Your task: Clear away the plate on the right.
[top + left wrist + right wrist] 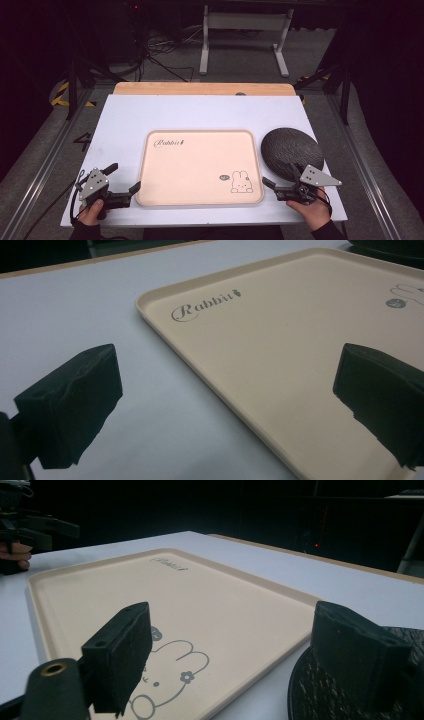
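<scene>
A beige tray (pixel 200 150) printed with "Rabbit" and a bunny drawing lies flat in the middle of the white table (pixel 125 115). Right of it rests a round black textured plate (pixel 292 147). My left gripper (pixel 123 178) is held at the tray's near left corner, open and empty; in the left gripper view its jaws straddle the left rim of the tray (pixel 280 340). My right gripper (pixel 281 176) is open and empty at the tray's near right corner. One of its jaws is over the tray (pixel 100 595), the other over the black plate (pixel 320 695).
A wooden board (pixel 200 88) lines the table's far edge. Beyond it stand a white metal frame (pixel 245 22) and cables on the floor. Aluminium rails run along both sides of the table. The left gripper (pixel 30 530) and its hand appear far off in the right gripper view.
</scene>
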